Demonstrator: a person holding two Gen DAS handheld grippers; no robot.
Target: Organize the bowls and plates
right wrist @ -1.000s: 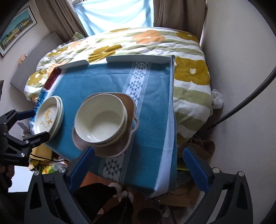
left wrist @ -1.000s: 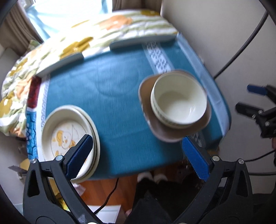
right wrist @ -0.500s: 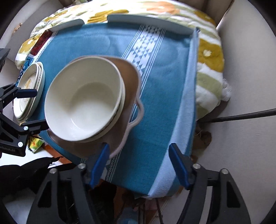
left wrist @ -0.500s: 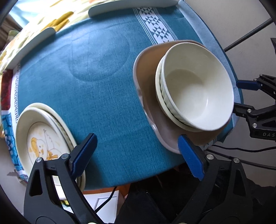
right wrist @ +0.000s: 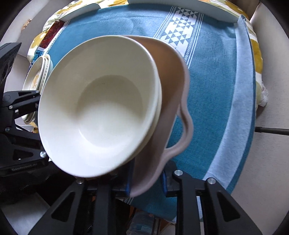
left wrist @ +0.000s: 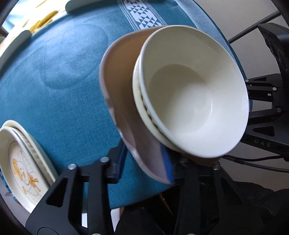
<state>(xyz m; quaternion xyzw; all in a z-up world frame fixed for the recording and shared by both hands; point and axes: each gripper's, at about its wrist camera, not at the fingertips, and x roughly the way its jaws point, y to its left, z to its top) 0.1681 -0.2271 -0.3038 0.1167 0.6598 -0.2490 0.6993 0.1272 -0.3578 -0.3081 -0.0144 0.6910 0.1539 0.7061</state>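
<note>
A brown handled dish (left wrist: 119,76) (right wrist: 173,76) sits near the front edge of the blue-clothed table (left wrist: 54,81), with two stacked cream bowls (left wrist: 195,101) (right wrist: 101,108) inside it. My left gripper (left wrist: 144,165) points down at the dish's near left rim. Its jaws are closing, and the blue pads touch the rim on both sides. My right gripper (right wrist: 146,180) is closing too, with the near right rim between its pads, just below the looped handle (right wrist: 186,130). A stack of cream plates (left wrist: 19,159) (right wrist: 38,74) with a yellow duck print lies at the left.
The table's front edge runs just under both grippers, with floor below. A floral quilt (right wrist: 257,54) lies behind and to the right of the table. Pale flat pieces (right wrist: 207,9) line the far edge. Cables (left wrist: 252,23) hang at the right.
Both grippers have sunk toward the brown dish. Their jaws have gone from wide open to narrow, one on each side of the near rim. The dish and bowls now fill both views.
</note>
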